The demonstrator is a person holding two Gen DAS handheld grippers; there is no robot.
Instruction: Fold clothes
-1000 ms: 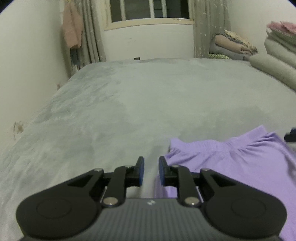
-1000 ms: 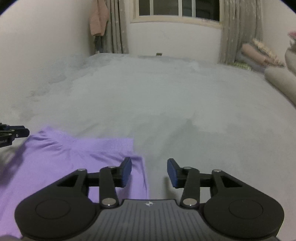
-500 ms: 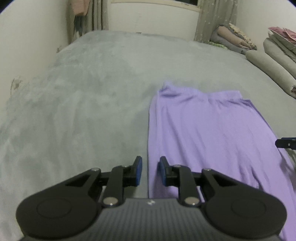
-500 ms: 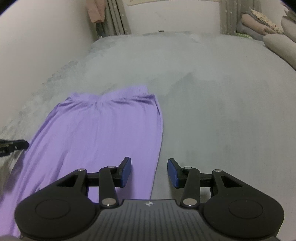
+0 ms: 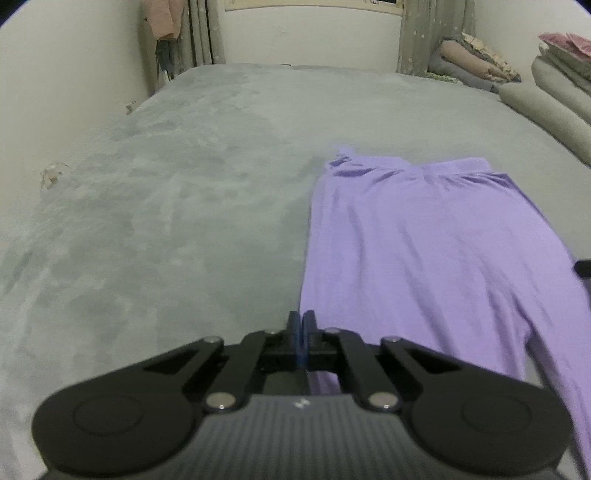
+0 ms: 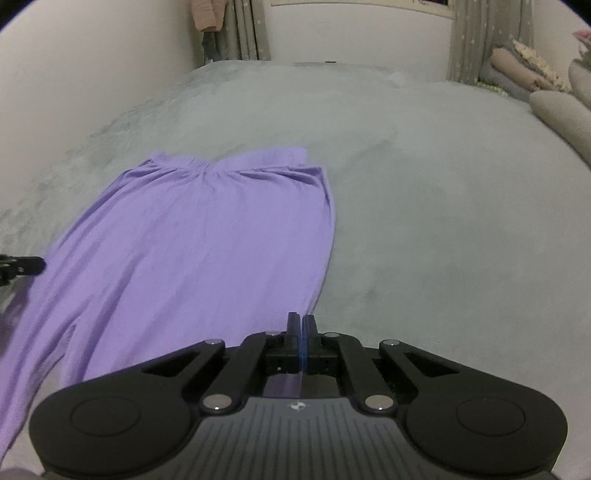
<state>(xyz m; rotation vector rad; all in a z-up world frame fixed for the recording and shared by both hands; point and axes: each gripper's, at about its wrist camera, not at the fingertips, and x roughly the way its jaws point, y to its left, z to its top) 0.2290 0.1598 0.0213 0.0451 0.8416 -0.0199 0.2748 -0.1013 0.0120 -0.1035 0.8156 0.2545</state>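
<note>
Purple trousers (image 5: pixel 424 251) lie flat on the grey bed (image 5: pixel 184 206), waistband at the far end. My left gripper (image 5: pixel 302 323) is shut, its blue pads meeting right on the trousers' left edge, low on the leg. In the right wrist view the trousers (image 6: pixel 207 236) fill the left half. My right gripper (image 6: pixel 300 325) is shut on their right edge, and purple cloth shows under its fingers. A dark finger of the other gripper pokes in at the right border (image 5: pixel 583 267) and at the left border (image 6: pixel 22 266).
Folded blankets (image 5: pixel 554 85) and rolled bedding (image 5: pixel 472 59) are piled along the bed's right side and far corner. A white wall (image 5: pixel 55 92) runs close along the left. Curtains and a hanging pink garment (image 5: pixel 162 18) stand at the far end.
Both grippers drew back from the waistband toward the near end of the trousers. Both jaws, open before, have closed at the garment's two side edges.
</note>
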